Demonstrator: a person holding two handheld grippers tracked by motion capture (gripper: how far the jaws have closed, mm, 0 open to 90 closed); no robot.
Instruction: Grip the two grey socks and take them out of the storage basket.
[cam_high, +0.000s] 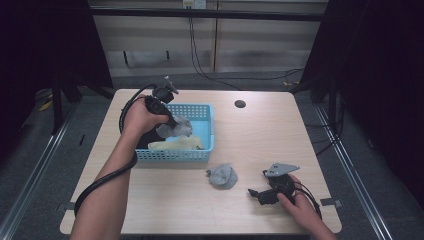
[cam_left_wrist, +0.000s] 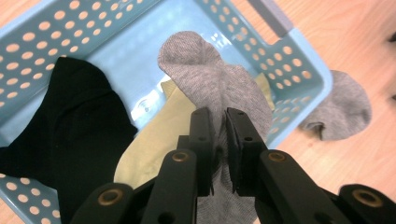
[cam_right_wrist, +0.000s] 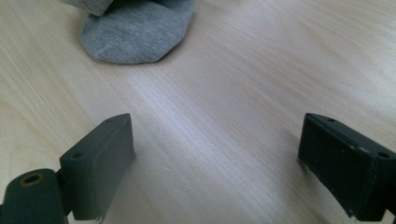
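My left gripper (cam_left_wrist: 218, 122) is shut on a grey sock (cam_left_wrist: 219, 79) and holds it above the light blue basket (cam_left_wrist: 308, 74). In the high view that gripper (cam_high: 172, 121) hangs over the basket (cam_high: 207, 150) with the grey sock (cam_high: 177, 126) dangling from it. Inside the basket lie a black sock (cam_left_wrist: 70, 135) and a pale yellow sock (cam_left_wrist: 154, 140). A second grey sock (cam_high: 223, 176) lies crumpled on the table in front of the basket. My right gripper (cam_high: 256, 194) rests on the table to that sock's right, its jaws open with nothing between them, and the sock (cam_right_wrist: 135, 32) lies ahead of it.
The wooden table (cam_high: 250, 135) has a dark round hole (cam_high: 240, 104) near its far edge. Black cables trail from both grippers. Dark curtains stand at both sides.
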